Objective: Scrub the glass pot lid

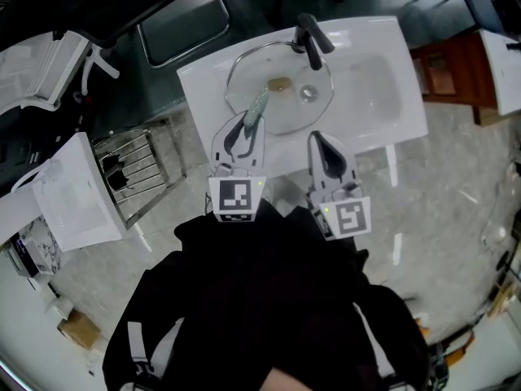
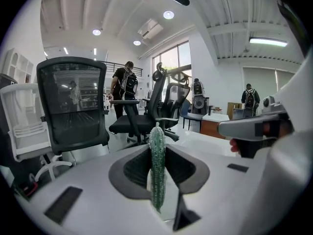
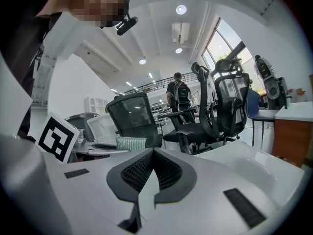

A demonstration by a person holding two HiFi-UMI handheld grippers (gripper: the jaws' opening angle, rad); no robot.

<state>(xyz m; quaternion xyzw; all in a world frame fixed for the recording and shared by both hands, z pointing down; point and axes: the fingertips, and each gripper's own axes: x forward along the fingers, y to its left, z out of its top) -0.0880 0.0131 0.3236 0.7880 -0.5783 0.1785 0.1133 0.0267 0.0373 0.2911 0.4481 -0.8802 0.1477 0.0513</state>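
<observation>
The left gripper's point(image 2: 157, 182) fingers point(image 2: 133, 169) are clenched on a green scrubber point(image 2: 157, 163), a narrow, nubbly strip standing on edge between the dark pads and reaching out past their tips. From the head view, this gripper points forward and slightly right, angled in over the near edge of the white sink point(image 1: 383, 96). The scrubber's far end lies over the near-left part of the glass pot lid point(image 1: 248, 76); whether it touches the glass cannot be told.

The right gripper's point(image 3: 152, 175) fingers point(image 3: 136, 173) are pressed together tip to tip with nothing between them. It sits just beside the left one, a little further back, with its tips at the sink's front edge, short of the lid. Both marker cubes point(image 1: 238, 198) are close against the person's dark-clad body.

The lid rests in the left part of the sink, and its rim passes under the dark faucet point(image 1: 312, 39). Beyond the sink, both gripper views show office chairs point(image 2: 73, 106) and a person with a backpack point(image 3: 178, 94).
</observation>
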